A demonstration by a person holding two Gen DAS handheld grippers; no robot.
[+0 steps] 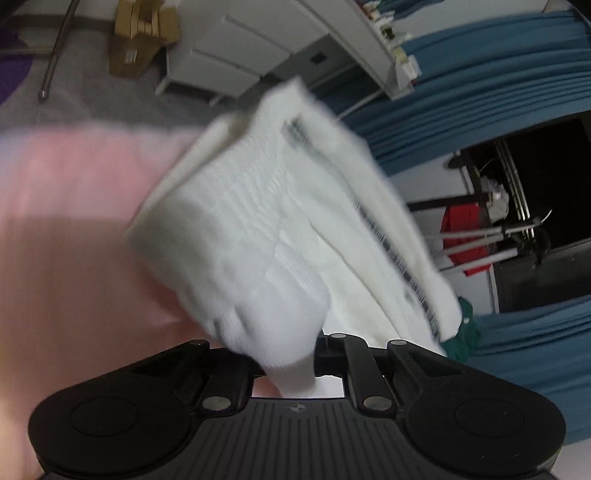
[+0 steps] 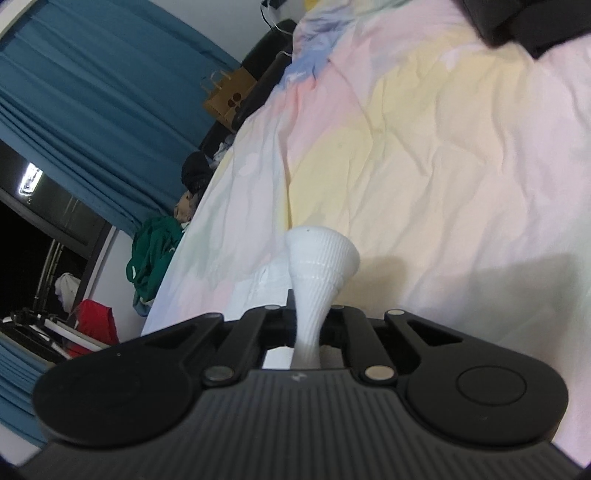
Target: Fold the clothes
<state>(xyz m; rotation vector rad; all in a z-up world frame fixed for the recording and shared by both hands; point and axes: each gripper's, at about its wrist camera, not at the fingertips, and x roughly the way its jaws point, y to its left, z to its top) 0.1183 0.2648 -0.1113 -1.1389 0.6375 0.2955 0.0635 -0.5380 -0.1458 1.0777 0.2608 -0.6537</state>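
My left gripper [image 1: 299,363] is shut on a white ribbed sock [image 1: 266,236] with a thin grey stripe; the sock stands up from the jaws, blurred, and fills the middle of the left wrist view above the pink bedsheet [image 1: 70,206]. My right gripper [image 2: 308,332] is shut on a white ribbed sock cuff [image 2: 319,262], which flares out above the jaws over the pastel bedsheet [image 2: 443,166]. The fingertips of both grippers are hidden by the fabric. The other gripper's black body [image 2: 532,26] shows at the top right of the right wrist view.
White drawers [image 1: 236,51], a cardboard box [image 1: 140,33] and a metal pole [image 1: 55,51] stand on the floor beyond the bed. Blue curtains [image 1: 480,92], a dark window and a rack with red cloth [image 1: 465,236] are at right. A green garment [image 2: 155,254] and paper bag [image 2: 225,99] lie at the bed's edge.
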